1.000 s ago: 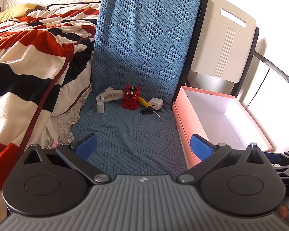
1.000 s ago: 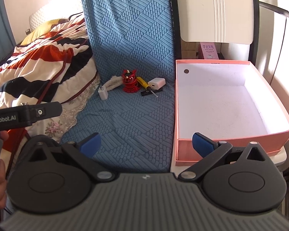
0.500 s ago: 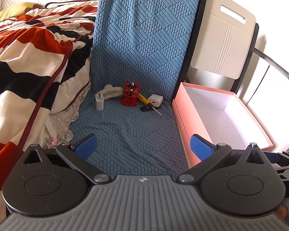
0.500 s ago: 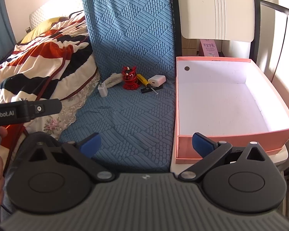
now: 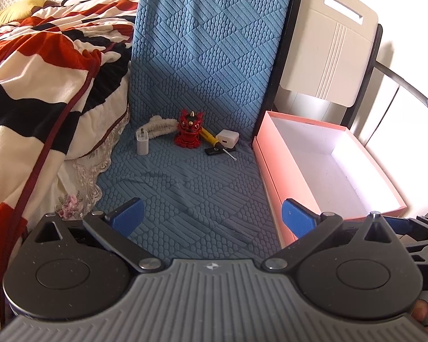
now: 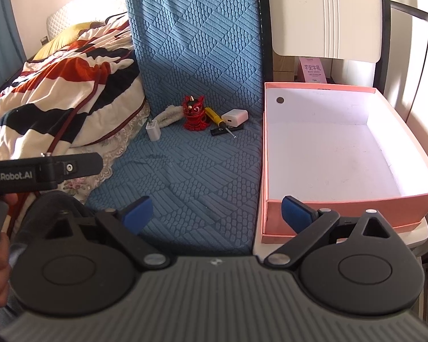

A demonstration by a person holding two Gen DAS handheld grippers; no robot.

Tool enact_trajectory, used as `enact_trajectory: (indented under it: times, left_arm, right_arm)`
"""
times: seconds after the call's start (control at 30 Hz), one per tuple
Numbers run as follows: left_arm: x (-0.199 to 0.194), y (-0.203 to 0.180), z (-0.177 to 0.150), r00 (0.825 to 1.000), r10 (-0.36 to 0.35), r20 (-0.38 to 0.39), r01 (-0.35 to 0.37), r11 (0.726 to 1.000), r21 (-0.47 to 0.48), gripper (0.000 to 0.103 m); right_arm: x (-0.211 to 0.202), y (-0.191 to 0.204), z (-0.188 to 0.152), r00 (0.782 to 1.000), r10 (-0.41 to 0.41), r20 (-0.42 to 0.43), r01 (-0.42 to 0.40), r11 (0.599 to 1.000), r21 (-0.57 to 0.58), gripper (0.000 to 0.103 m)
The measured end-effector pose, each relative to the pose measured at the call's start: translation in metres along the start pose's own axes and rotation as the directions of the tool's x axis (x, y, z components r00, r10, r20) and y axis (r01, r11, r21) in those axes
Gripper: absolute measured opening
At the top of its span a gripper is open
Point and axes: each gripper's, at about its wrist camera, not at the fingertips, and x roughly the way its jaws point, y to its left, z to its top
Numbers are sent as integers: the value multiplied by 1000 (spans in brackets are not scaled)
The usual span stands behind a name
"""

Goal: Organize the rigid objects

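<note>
Compared with a second ago, both cameras sit a little closer to the cluster of small items, which appears slightly larger and lower in each view; nothing on the blue textured cushion (image 5: 185,188) has shifted. The left gripper (image 5: 212,216) has its blue fingers spread wide and holds nothing, and the right gripper (image 6: 216,213) is likewise spread wide and empty.

The pink shoebox (image 6: 348,211) stands just right of the cushion, its white interior bare, with a small round hole in its far wall.

The items lie at the back of the seat, near the backrest. A red lion-dance figurine (image 5: 189,132) stands upright in the middle. Left of it a white plug adapter (image 5: 142,142) stands on end, prongs up, with a cream fuzzy strip (image 5: 159,125) behind. Right of the figurine, a yellow-handled screwdriver (image 5: 211,139) lies with its tip pointing forward, across a small black stick (image 5: 214,150), just beside a white charger cube (image 5: 227,140).
</note>
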Motion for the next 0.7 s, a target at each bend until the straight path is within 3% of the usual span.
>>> enact_trajectory:
  times: [0.47, 0.7]
  left_arm:
    - [21, 3, 2, 1000, -9, -1, 9, 1000, -9, 103]
    - [68, 22, 4, 1000, 15, -10, -15, 1000, -9, 103]
  right_arm:
    - [20, -5, -7, 1000, -16, 3, 16, 1000, 2, 97]
    - [51, -6, -9, 1000, -20, 5, 20, 1000, 6, 97]
